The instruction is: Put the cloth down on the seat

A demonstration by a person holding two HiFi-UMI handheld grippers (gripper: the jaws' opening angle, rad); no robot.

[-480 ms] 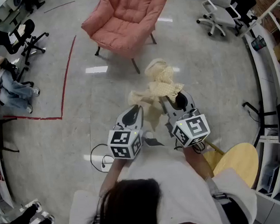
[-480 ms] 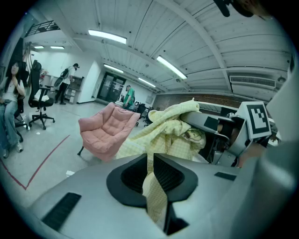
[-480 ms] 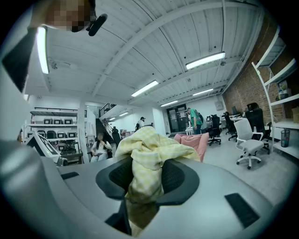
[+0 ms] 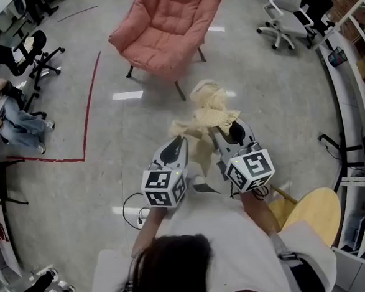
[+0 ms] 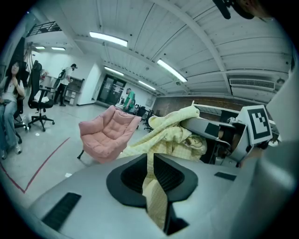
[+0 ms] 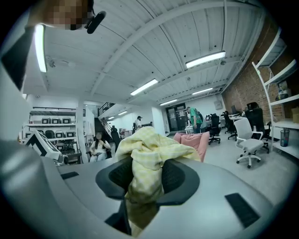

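Note:
A pale yellow checked cloth [image 4: 207,117] hangs bunched between my two grippers, above the floor. My left gripper [image 4: 177,138] is shut on one thin edge of the cloth [image 5: 150,175]. The right gripper [image 4: 218,132] is shut on a thick wad of the cloth [image 6: 145,164]. A pink padded armchair [image 4: 165,26] stands ahead on the grey floor, its seat bare. The armchair [image 5: 108,134] shows left of the cloth in the left gripper view, and a corner of the armchair [image 6: 195,141] peeks out behind the cloth in the right gripper view.
A red tape line [image 4: 89,92] runs on the floor at left. Office chairs [image 4: 288,11] stand at far right, a round wooden stool [image 4: 313,211] is close at my right, and a white power strip with cable [image 4: 137,213] lies near my feet. People sit at the left.
The whole view has shifted slightly; the armchair sits a touch lower and nearer in the head view. The grippers and cloth keep the same hold.

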